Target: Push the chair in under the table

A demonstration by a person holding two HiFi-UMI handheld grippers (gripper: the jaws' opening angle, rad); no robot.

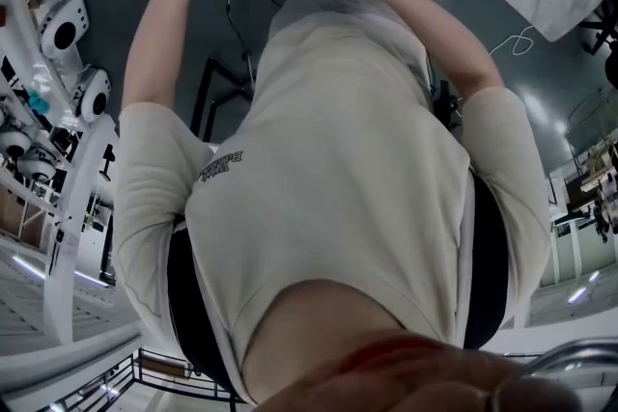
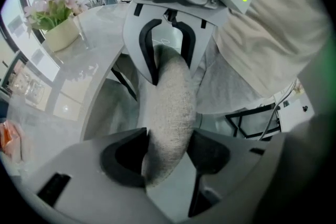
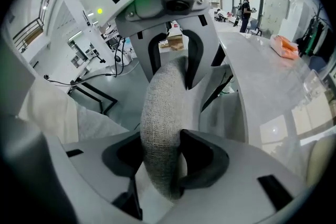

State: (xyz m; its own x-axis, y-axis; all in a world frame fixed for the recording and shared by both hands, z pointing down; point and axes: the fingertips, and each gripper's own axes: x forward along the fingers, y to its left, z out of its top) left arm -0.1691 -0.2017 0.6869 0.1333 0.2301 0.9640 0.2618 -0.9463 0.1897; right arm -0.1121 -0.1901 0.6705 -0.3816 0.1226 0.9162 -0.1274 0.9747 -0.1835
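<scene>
Both arms stretch straight out and down, hands side by side. Left gripper point(image 2: 168, 157) jaws are clamped on the chair back point(image 2: 170, 102), a grey fabric rim; right gripper point(image 3: 163, 157) jaws are clamped on the same rim. The chair stands just beside the marble tabletop point(image 2: 79, 76), back rim near its curved edge. A flower pot point(image 2: 62, 34) sits on the tabletop.

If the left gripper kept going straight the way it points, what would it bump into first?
The grey fabric chair back. Its rim sits right between the jaws of the left gripper, so it would press into that at once.
</scene>
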